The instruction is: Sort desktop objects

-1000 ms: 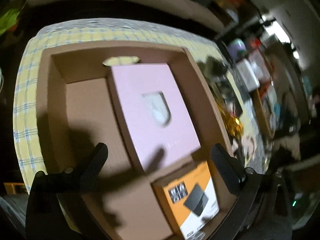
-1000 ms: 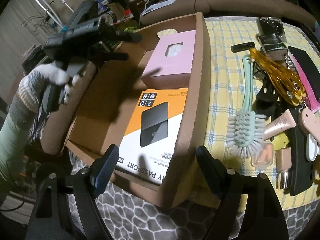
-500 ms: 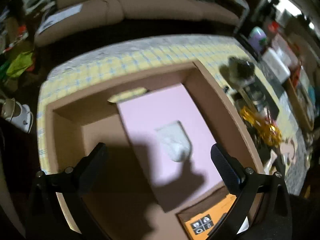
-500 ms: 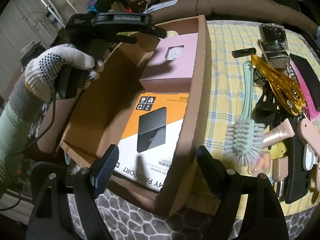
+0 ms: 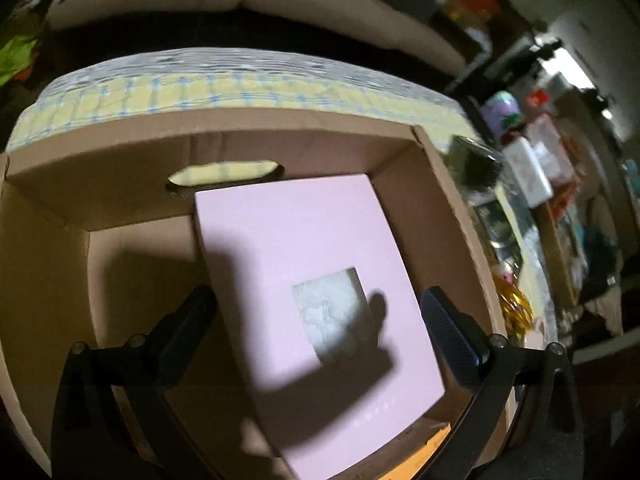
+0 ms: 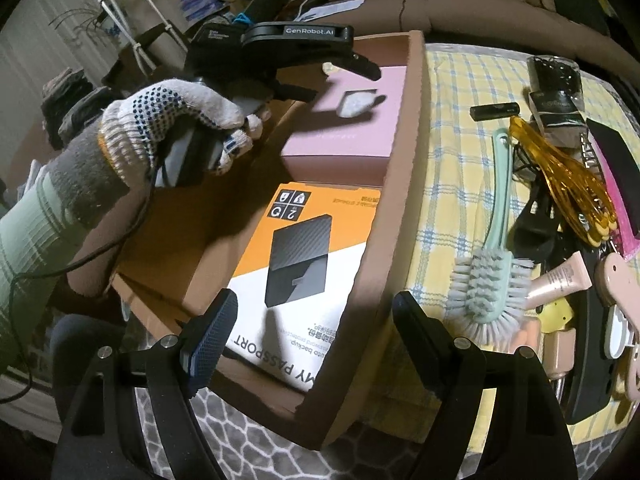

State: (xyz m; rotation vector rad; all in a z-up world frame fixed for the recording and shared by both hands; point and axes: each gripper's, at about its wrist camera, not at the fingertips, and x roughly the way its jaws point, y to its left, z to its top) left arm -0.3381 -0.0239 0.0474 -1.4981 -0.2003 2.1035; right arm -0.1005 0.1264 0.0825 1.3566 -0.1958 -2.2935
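The left hand-held gripper (image 5: 316,312) is held open and empty above the pink box (image 5: 312,264) at the far end of the cardboard box (image 6: 400,160). The right hand-held gripper (image 6: 312,320), also open, is positioned over the near rim.

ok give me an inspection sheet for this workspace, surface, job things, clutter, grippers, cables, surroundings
surface: yellow checked tablecloth, over a grey hex-patterned cover at the near edge.
job's things: cardboard box holds a pink box and an orange hard-drive box, side by side.
clutter: right of the cardboard box lie a mint brush, amber hair clip, cosmetic tube, black stick and more small items.
grippers: left gripper open and empty over the pink box; right gripper open and empty at the cardboard box's near right wall.
cables: black cable trails from the gloved left hand.
surroundings: beige sofa behind; crowded shelves.
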